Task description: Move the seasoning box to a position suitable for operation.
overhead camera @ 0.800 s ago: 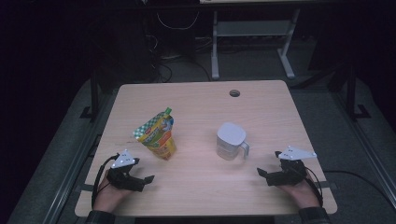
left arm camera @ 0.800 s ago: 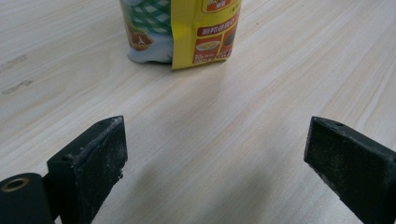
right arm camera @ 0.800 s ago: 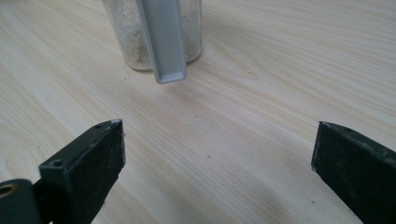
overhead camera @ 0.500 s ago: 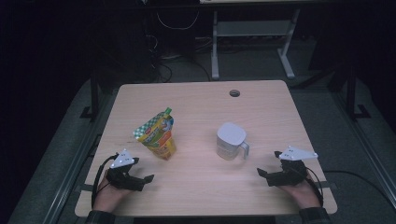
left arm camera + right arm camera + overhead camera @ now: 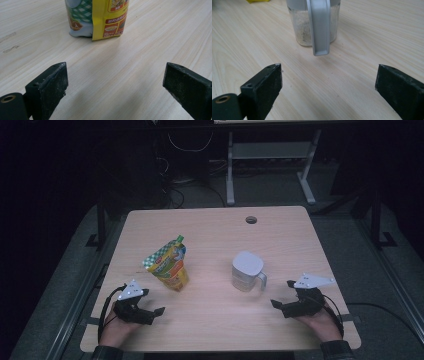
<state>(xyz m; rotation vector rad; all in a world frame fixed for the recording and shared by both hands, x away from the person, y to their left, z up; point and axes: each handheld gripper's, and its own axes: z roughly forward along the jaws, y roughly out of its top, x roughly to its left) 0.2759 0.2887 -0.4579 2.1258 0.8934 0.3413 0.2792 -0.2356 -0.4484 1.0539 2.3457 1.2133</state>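
On the table (image 5: 210,227) | left gripper (image 5: 152,311) jaws apart, empty, facing snack pouch (image 5: 167,265) | right gripper (image 5: 281,306) jaws apart, empty, facing lidded jug (image 5: 246,271)

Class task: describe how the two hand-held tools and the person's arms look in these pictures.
Each tool, left tool and right tool, is black, with two blocky black jaws and a grey three-cornered plate on top. A black cable loops from each. Dark cuffs cover the person's wrists.

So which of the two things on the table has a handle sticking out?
The clear jug with the grey lid, standing nearer the right gripper. Its grey handle points toward that gripper. The yellow and green pouch has no handle.
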